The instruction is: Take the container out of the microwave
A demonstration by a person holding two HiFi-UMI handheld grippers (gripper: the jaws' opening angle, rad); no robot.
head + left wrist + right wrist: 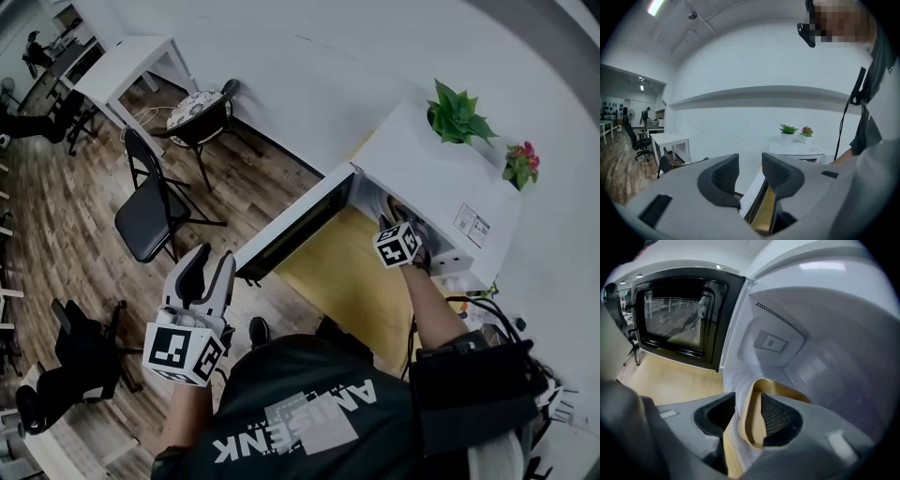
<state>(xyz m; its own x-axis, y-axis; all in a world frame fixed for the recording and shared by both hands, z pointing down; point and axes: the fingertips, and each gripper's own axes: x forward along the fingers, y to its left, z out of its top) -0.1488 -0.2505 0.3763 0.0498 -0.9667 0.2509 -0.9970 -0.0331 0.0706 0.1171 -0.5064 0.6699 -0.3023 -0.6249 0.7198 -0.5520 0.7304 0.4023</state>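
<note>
Right gripper (747,414) has its 2 jaws closed most of the way on the near rim of the container (765,389), 1 pad inside the wall and 1 outside, so the wall is pinched between them. In the head view this gripper (397,225) reaches into the mouth of the microwave (441,173), with its marker cube just at the opening.

The container is a round tub with a thin wall, tan on the inside and paler on the outside. It is still within the white cavity, near the front. Whether its base rests on the cavity floor or is raised off it cannot be told.

Left gripper (750,172) is held low at the person's left side, well apart from the microwave. Its 2 jaws are parted by a narrow gap with nothing between the dark pads. Seen from the head view, it (208,270) hangs over the wooden floor (56,225).

The microwave door (292,227) is swung fully out to the left, its dark mesh window facing the cavity. The microwave sits on a yellow wooden table (342,272). On its white top, toward the wall, stand 2 small pots: a green plant (457,114) and a pink flowering plant (520,164).

Farther out on the floor is a black folding chair (148,214), and beyond it a white table (127,61) against the wall.
</note>
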